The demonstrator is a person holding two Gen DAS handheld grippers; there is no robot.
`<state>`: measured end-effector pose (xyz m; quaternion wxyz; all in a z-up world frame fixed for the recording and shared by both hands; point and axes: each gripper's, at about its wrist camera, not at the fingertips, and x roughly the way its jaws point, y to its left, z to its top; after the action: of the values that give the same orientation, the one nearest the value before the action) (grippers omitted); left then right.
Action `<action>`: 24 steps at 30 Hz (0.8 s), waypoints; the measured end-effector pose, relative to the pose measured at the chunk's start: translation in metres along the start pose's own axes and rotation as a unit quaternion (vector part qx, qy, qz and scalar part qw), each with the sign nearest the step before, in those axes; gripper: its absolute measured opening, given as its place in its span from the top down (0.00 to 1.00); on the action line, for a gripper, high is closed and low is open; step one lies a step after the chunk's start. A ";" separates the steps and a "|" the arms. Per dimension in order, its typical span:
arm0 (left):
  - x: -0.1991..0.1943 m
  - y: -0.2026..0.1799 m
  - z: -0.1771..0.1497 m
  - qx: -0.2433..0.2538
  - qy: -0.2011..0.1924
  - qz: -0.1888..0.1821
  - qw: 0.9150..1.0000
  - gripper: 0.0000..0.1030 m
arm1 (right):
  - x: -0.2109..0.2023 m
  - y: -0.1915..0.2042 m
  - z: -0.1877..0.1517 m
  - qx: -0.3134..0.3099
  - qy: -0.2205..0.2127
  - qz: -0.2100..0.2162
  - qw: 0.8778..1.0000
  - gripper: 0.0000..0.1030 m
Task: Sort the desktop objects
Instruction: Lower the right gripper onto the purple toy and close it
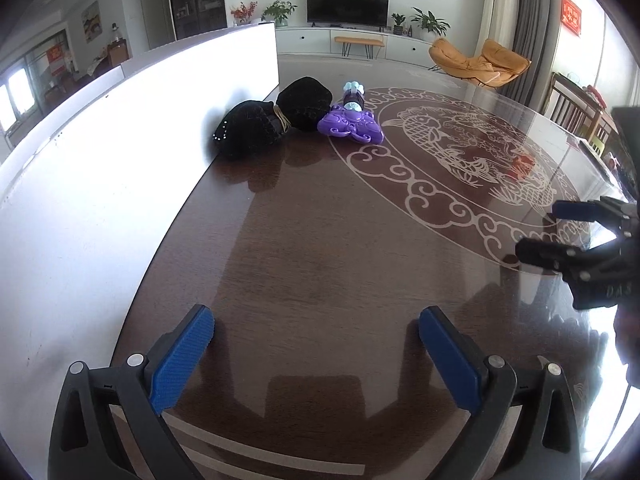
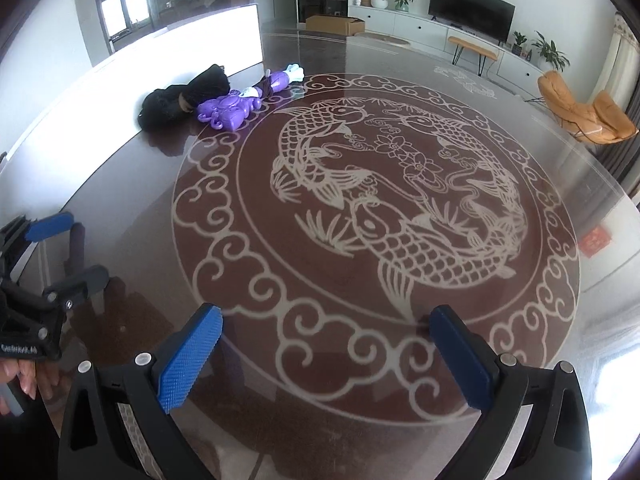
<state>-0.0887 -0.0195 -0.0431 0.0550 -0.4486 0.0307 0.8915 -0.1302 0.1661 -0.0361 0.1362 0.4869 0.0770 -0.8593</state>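
Observation:
A purple plastic toy (image 1: 350,123) with a pale blue tip lies on the dark round table, far ahead of my left gripper (image 1: 316,344), which is open and empty. Two black fabric bundles (image 1: 272,120) lie beside the toy, against a white box. In the right wrist view the toy (image 2: 236,110) and the black bundles (image 2: 180,100) sit at the far left. My right gripper (image 2: 324,344) is open and empty over the fish pattern. Each gripper shows in the other's view: the right one (image 1: 560,232) and the left one (image 2: 60,248), both open.
A long white box (image 1: 120,160) stands along the table's left side. The glass-topped table (image 2: 400,208) has a white koi pattern. A small red reflection (image 2: 596,240) shows near the right edge. A TV, chairs and plants stand in the room beyond.

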 end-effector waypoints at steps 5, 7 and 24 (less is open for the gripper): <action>0.000 0.001 0.000 0.002 -0.001 0.000 1.000 0.00 | 0.018 -0.004 0.087 0.048 -0.040 0.028 0.998 0.00; 0.000 0.001 0.000 0.002 -0.001 -0.001 1.000 0.00 | 0.029 0.002 0.121 0.065 -0.044 0.038 0.996 0.03; 0.000 0.000 0.001 0.002 -0.002 -0.001 1.000 0.00 | 0.097 0.050 0.185 0.033 0.004 0.009 0.999 0.39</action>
<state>-0.0898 -0.0196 -0.0424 0.0573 -0.4467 0.0321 0.8923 -0.3132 0.0544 -0.0246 0.1275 0.4956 0.0444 -0.8580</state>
